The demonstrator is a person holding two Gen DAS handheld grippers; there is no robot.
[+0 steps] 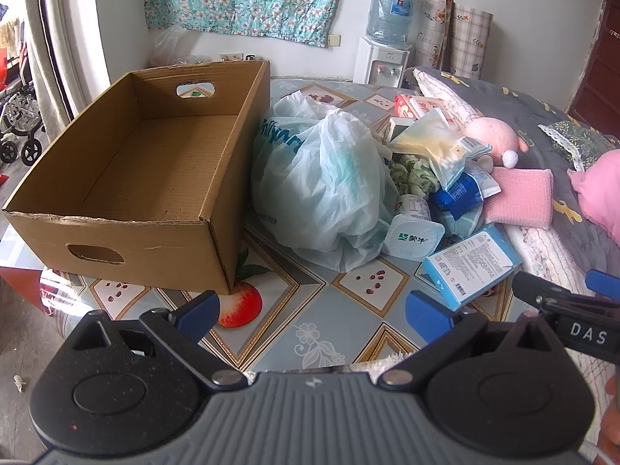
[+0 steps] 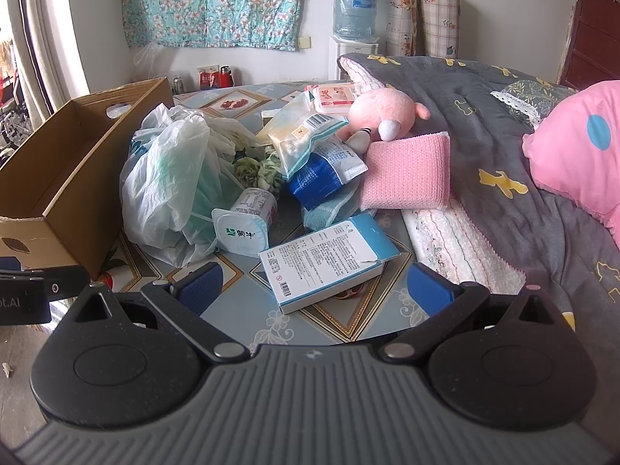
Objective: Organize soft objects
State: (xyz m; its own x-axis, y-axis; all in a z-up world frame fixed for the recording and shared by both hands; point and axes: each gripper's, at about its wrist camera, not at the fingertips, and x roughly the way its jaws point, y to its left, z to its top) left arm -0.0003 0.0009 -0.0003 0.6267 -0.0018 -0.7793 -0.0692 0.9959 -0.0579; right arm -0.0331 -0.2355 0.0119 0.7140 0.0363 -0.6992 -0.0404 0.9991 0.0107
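Observation:
An empty cardboard box point(image 1: 155, 178) point(image 2: 73, 178) stands at the table's left. Beside it lies a pile: a crumpled plastic bag point(image 1: 321, 178) point(image 2: 170, 178), a green scrunchie point(image 1: 412, 176) point(image 2: 255, 168), a pink plush toy point(image 1: 494, 135) point(image 2: 383, 110), a pink knitted cloth point(image 1: 519, 197) point(image 2: 409, 174), a yogurt cup point(image 1: 414, 232) point(image 2: 246, 224) and a blue-white carton point(image 1: 471, 265) point(image 2: 329, 261). My left gripper point(image 1: 312, 316) hangs open over the tablecloth's near edge, short of the pile. My right gripper point(image 2: 314, 292) stands open just before the carton, holding nothing.
A grey quilt point(image 2: 503, 147) with a pink pillow point(image 2: 581, 143) lies on the right. Snack packets point(image 2: 310, 143) and a tissue pack point(image 2: 335, 97) sit in the pile. A water dispenser point(image 1: 381, 38) stands behind. The table's near edge point(image 1: 310, 364) is close below.

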